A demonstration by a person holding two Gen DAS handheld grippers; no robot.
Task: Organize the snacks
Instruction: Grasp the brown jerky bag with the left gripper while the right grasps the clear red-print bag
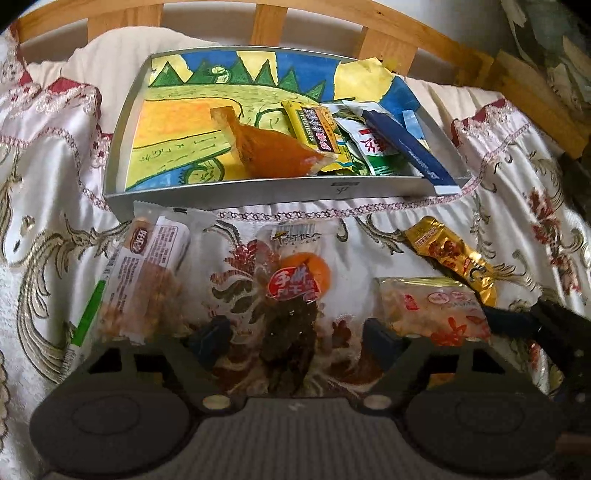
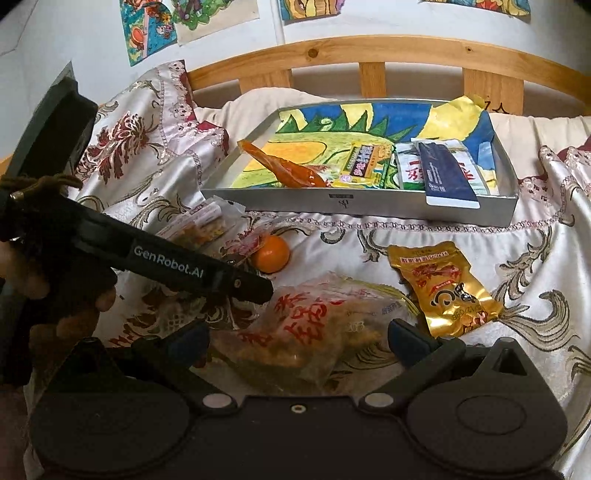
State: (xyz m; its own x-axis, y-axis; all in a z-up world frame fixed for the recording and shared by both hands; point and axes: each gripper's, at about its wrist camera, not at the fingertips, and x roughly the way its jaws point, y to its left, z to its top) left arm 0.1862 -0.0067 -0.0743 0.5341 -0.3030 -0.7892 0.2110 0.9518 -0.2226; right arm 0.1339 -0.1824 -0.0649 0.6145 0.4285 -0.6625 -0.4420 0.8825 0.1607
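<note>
A grey tray [image 1: 258,192] lined with a coloured drawing holds an orange pouch [image 1: 273,147], a yellow packet [image 1: 314,129], a green-white packet [image 1: 369,147] and a dark blue packet [image 1: 410,147]. On the cloth in front lie a clear nut bar [image 1: 144,273], a dark snack with an orange label [image 1: 295,295], a red-printed clear bag [image 1: 432,310] and a gold packet [image 1: 454,258]. My left gripper [image 1: 299,339] is open around the dark snack. My right gripper [image 2: 299,339] is open around the red-printed bag [image 2: 306,325]. The tray [image 2: 369,203] and gold packet [image 2: 443,291] lie beyond.
A wooden slatted headboard [image 1: 266,18] stands behind the tray. The embroidered white cloth [image 1: 48,166] covers the bed. The left gripper's black body [image 2: 166,258] crosses the left of the right wrist view. Drawings hang on the wall [image 2: 155,26].
</note>
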